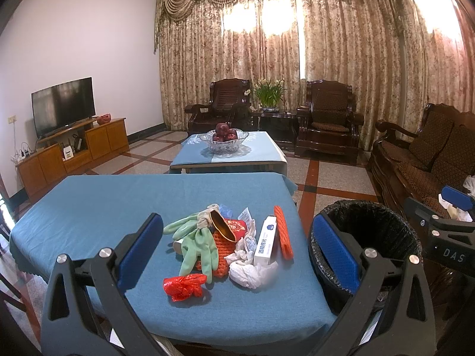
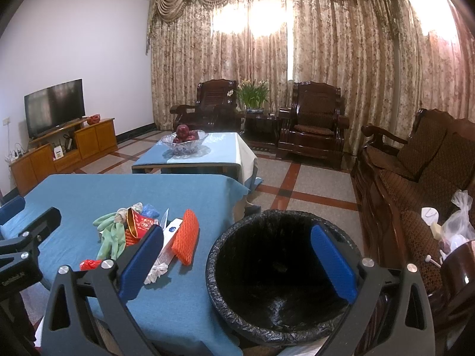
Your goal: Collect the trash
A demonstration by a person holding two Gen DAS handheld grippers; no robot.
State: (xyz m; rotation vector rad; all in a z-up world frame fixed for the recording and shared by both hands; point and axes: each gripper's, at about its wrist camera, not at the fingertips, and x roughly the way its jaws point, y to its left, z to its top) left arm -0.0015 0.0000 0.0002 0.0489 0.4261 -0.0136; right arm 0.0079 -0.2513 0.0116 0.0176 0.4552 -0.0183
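A heap of trash lies on the blue tablecloth (image 1: 104, 207): green gloves (image 1: 196, 243), a red crumpled bag (image 1: 184, 287), a red paper cup (image 1: 230, 227), white tissues (image 1: 249, 271), a white box (image 1: 265, 244) and orange foam netting (image 1: 283, 233). Right of the table stands a bin (image 2: 276, 276) lined with a black bag, nothing visible inside it. My left gripper (image 1: 237, 255) is open above the near side of the heap, touching nothing. Over the bin's mouth my right gripper (image 2: 237, 262) hangs open and empty. The orange netting (image 2: 185, 237) also shows in the right wrist view.
A second low table (image 1: 228, 154) with a glass bowl of red fruit (image 1: 224, 139) stands behind. Wooden armchairs (image 1: 326, 118) and a sofa (image 1: 421, 154) line the back and right. A TV (image 1: 63, 105) on a wooden cabinet is at the left wall.
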